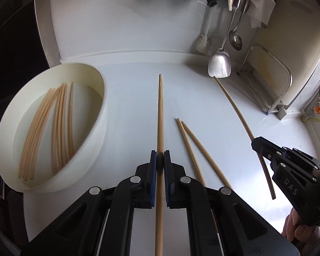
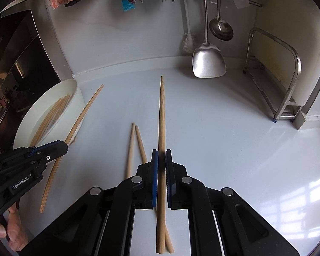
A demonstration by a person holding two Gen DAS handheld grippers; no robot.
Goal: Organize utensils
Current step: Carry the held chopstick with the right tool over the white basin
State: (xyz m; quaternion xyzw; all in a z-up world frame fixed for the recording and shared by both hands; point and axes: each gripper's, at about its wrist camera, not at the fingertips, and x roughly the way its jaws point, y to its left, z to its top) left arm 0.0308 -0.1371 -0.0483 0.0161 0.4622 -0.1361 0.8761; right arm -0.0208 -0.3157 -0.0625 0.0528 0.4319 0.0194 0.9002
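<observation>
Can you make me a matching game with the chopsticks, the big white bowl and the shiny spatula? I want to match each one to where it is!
Things:
1. left gripper
2. white bowl
3. metal spatula
4. two loose chopsticks

Places:
A. hanging on the wall
B. lying on the counter
C. shut on one chopstick
D. holding a bunch of chopsticks

Pairs: 1-C, 2-D, 3-A, 4-B

A bowl point(image 1: 53, 125) sits at my left on the counter point(image 1: 134, 98), several chopsticks point(image 1: 47, 128) lying in it. Two loose chopsticks point(image 1: 194, 149) lie on the counter right of it. A spatula point(image 1: 219, 64) and ladle point(image 1: 235, 38) hang far right.
</observation>
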